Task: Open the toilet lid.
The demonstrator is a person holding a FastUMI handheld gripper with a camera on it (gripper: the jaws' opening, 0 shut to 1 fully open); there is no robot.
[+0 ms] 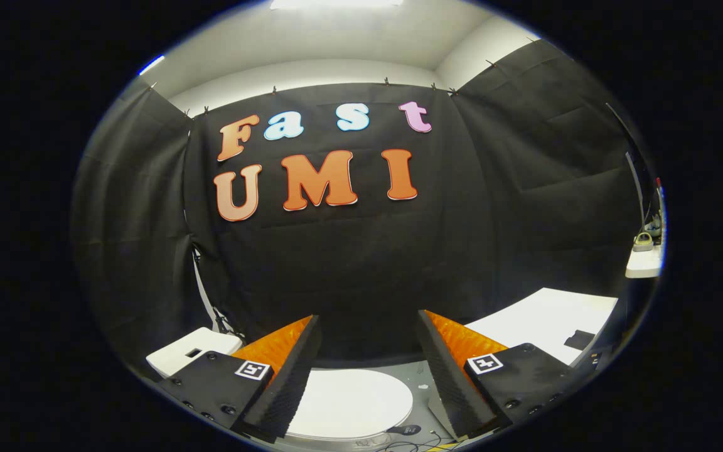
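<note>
The gripper (368, 370) hangs with its jaws released and wide apart, gripping nothing. The closed white toilet lid (352, 402) lies flat below and between the fingers; its near part is cut off and its left side is hidden behind the left finger. A white counter (543, 320) stands to the right, partly hidden.

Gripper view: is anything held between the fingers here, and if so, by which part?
Nothing is held. The gripper is open, its fingers apart above the closed white toilet lid, which lies flat below and between them.
</note>
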